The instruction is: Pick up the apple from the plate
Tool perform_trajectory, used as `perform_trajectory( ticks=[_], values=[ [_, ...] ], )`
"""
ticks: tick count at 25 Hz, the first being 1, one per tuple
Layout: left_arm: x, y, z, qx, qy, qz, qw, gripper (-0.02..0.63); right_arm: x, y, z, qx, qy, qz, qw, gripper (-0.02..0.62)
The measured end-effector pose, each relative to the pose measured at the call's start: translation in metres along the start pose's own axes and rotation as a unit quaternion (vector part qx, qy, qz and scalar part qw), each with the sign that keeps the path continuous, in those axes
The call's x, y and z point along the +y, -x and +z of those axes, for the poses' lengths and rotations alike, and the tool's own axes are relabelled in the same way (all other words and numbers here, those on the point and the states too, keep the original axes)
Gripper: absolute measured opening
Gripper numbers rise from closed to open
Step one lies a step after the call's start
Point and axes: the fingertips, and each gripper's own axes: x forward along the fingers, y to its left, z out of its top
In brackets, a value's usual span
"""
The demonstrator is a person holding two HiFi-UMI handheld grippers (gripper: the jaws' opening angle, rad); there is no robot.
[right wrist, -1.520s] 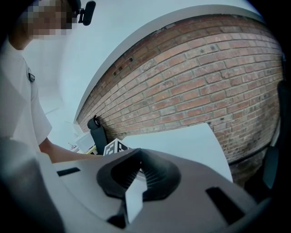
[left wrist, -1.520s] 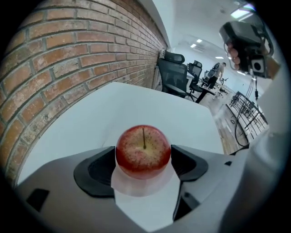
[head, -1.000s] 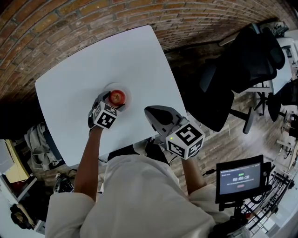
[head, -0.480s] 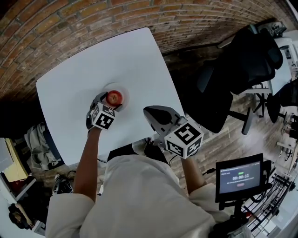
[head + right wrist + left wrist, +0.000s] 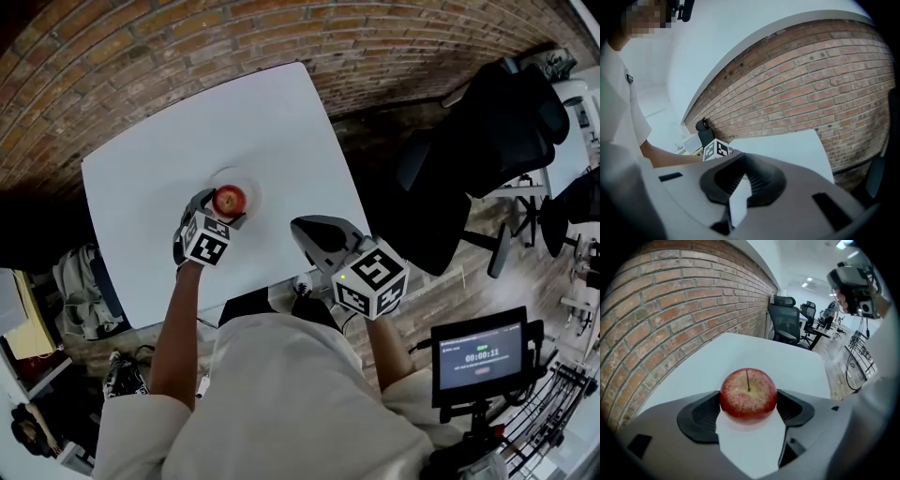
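A red apple [image 5: 229, 199] sits on a small white plate [image 5: 247, 178] near the middle of the white table [image 5: 272, 112]. My left gripper [image 5: 226, 205] reaches over the plate's near side, shut on the apple. In the left gripper view the apple [image 5: 748, 393] stands stem up between the two black pads [image 5: 701, 416], which press on its left and right sides, with the pale plate [image 5: 749, 430] below it. My right gripper [image 5: 305, 228] hovers over the table's near right edge, apart from the plate. Its jaws [image 5: 740, 180] are shut and hold nothing.
A brick wall [image 5: 187, 47] runs along the table's far side. Black office chairs [image 5: 487, 141] stand to the right on the wooden floor. A small screen on a stand [image 5: 478, 361] is at the lower right. Bags lie on the floor [image 5: 80, 291] at the left.
The left gripper and the apple have drifted slightly left in the head view. The right gripper has hardly moved.
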Motion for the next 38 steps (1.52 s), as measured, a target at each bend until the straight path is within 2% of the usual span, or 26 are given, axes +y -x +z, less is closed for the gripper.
perform_trajectory(
  ticks=[9,21,38],
  values=[
    [-0.007,0.020,0.003,-0.016,0.012,0.021,0.9996,0.371,0.010,0.005,0.010,-0.011,0.015,0.013,1.000,0.002],
    [-0.015,0.061,0.023,-0.071,0.038,0.044,0.9958,0.371,0.023,0.008,0.020,-0.021,0.037,0.036,0.998,0.002],
    [-0.032,0.139,0.034,-0.141,0.068,0.115,0.9810,0.371,0.059,0.029,0.043,-0.049,0.094,0.066,0.992,0.002]
  ],
)
